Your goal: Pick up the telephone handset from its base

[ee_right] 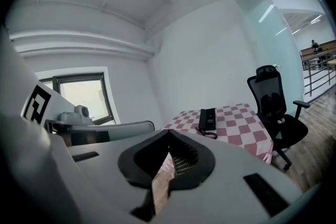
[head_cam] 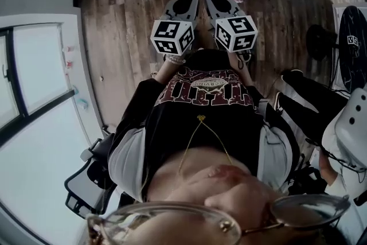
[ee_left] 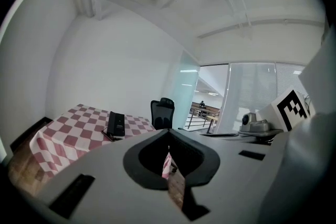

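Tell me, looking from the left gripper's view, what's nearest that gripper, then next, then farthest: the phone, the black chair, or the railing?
1. Telephone, on the checkered table, at left.
2. Black chair, behind the table's far corner, middle.
3. Railing, far off, right of the chair.

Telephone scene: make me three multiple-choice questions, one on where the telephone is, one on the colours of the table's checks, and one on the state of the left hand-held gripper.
1. Where is the telephone?
A in a box
B on the checked table
C on a shelf

2. What colours are the table's checks?
A red and white
B blue and yellow
C green and black

3. The left hand-held gripper: how do its jaws stand?
A wide apart
B shut on the handset
C shut, empty

Answers:
1 B: both gripper views show it lying on the table.
2 A: the head view shows red and white squares.
3 C: the left gripper view shows the jaws together with nothing between them.
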`<state>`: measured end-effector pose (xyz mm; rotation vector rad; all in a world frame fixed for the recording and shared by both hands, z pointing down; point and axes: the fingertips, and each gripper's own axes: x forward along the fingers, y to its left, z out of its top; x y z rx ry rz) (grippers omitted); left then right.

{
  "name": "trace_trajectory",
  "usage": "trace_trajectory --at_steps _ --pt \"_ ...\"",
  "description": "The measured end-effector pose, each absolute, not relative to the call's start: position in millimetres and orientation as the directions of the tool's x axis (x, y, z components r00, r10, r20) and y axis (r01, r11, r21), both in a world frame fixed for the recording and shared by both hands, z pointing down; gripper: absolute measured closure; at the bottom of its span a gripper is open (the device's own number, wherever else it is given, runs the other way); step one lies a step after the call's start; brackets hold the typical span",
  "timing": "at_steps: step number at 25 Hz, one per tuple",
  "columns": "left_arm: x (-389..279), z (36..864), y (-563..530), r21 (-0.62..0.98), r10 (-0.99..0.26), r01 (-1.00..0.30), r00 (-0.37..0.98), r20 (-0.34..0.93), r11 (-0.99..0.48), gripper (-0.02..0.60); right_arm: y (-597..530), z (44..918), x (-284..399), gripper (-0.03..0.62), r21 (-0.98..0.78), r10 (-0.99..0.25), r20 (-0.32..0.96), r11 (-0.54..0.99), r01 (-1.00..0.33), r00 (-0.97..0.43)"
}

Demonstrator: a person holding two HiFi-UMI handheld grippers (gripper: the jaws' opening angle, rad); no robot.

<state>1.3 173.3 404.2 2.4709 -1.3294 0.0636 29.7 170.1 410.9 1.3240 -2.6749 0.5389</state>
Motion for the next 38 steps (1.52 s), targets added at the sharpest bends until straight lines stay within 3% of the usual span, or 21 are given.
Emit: trace_trajectory --at_steps 38 --pt "-63 418 24 0.303 -0.688 -0.717 0.693 0.215 -0.627 0.572 26 422 -30 0.577 -0.273 -0.83 0.282 0.412 -0.869 -0.481"
